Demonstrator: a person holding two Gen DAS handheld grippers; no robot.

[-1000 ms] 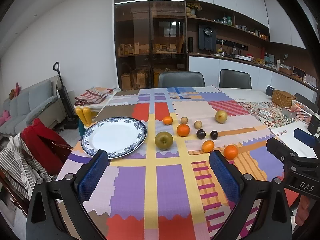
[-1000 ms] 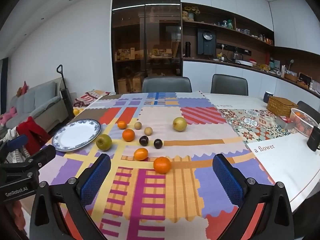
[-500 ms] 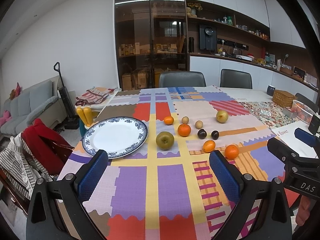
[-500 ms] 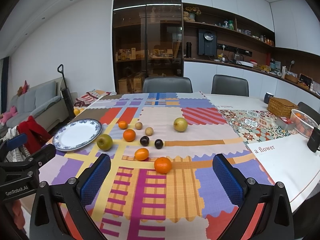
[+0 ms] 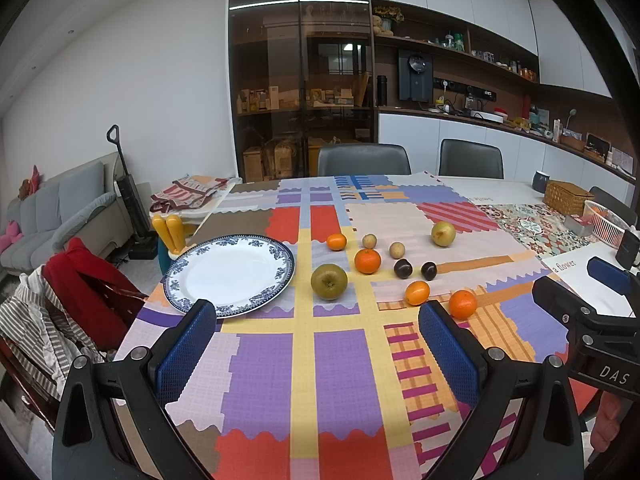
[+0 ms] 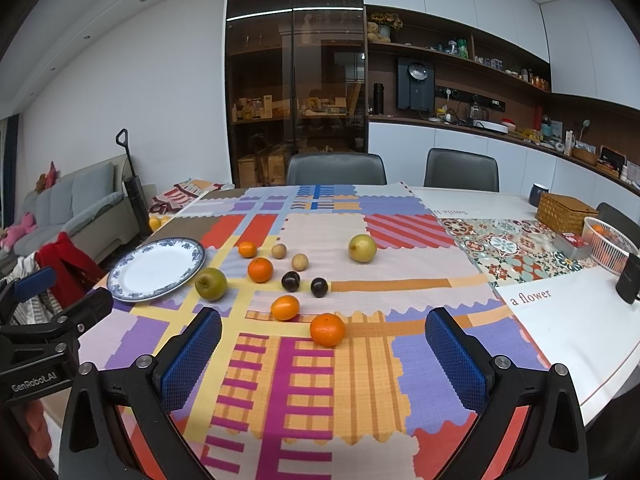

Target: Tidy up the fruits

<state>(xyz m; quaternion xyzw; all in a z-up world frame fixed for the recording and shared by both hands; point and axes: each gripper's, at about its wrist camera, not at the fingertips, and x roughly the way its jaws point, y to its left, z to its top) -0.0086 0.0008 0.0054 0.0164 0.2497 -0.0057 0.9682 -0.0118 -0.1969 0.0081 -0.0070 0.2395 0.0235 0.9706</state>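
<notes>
Gaping wide and empty, left claw (image 5: 316, 348) and right claw (image 6: 322, 354) face scattered fruit, oval kumquat (image 6: 285, 307) lying crosswise.

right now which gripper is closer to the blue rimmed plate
Left. The left gripper hovers open just in front of the plate, its left finger close to the rim. The right gripper is open farther to the right, nearer the oranges.
</notes>
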